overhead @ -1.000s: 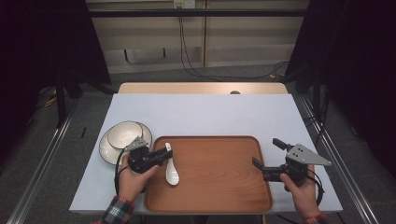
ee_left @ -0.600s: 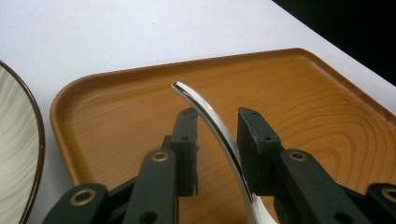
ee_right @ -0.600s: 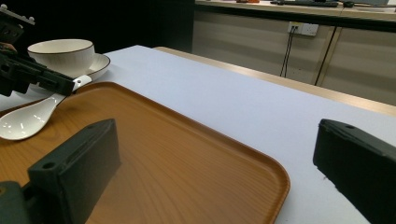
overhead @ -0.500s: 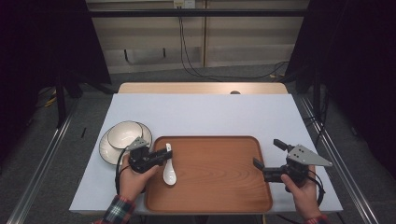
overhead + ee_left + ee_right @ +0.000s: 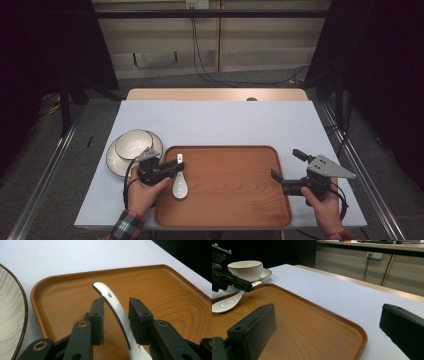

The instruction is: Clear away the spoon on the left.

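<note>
We note the spoon [image 5: 117,312] in the tray's [image 5: 235,200] left end, handle between the left gripper's [image 5: 171,169] part-open jaws, seemingly ungripped; the right gripper [image 5: 285,170] gapes empty, well apart.

I am working at a table [image 5: 215,125] with a pale, white-looking top and a strip of light wood along its far edge. Directly on it, in front of me, lies a brown wooden tray [image 5: 235,200], its near edge close to my side of the table. Just beside the tray's far left corner sits a white plate [image 5: 116,162] with a dark rim, resting flat on the tabletop.
</note>
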Available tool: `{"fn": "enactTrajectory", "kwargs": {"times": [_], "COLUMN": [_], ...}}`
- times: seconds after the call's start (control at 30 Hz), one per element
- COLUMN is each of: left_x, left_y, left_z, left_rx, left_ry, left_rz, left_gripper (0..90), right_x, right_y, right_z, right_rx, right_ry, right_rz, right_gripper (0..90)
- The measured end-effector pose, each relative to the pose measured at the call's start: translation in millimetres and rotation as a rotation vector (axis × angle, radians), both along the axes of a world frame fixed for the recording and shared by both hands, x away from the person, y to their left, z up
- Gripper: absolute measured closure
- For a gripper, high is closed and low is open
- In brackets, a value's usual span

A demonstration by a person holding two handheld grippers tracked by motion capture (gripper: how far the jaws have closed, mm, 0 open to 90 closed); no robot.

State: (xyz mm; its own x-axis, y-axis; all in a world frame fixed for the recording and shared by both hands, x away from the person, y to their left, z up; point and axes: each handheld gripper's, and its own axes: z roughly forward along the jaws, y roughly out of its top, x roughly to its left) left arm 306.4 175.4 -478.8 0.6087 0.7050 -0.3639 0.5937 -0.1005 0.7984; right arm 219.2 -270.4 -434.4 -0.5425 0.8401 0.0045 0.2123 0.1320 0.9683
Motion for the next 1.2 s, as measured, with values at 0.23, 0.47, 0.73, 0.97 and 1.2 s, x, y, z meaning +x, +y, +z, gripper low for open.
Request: {"fn": "enactTrajectory", "kwargs": {"times": [0.23, 0.47, 0.73, 0.97, 1.2], "left_x": [-0.2, -1.2, -1.5, -0.7, -0.6], "left_y": [-1.0, -2.8, -4.3, -3.8, -2.4], "left_z": [1.0, 2.0, 1.8, 2.8, 6.4], "left_rx": [0.013, 0.017, 0.055, 0.062, 0.058], "left_ry": [-0.003, -0.015, -0.025, -0.053, -0.067], "left_rz": [-0.015, -0.02, -0.027, -0.024, -0.021], "left_gripper": [62.2, 57.8, 52.2, 41.5, 35.0], "right_x": [0.1, 0.2, 0.2, 0.5, 0.8], "right_y": [0.4, 0.4, 0.4, 0.9, 1.1], "right_z": [-0.2, -0.2, -0.1, -0.3, -0.3], "right_rx": [-0.007, -0.01, -0.014, -0.017, -0.018], "right_ry": [0.003, 0.002, 0.002, 0.002, 0.001], "right_rz": [-0.005, 0.003, 0.008, 0.013, 0.013], "right_gripper": [0.2, 0.3, 0.5, 0.6, 0.7]}}
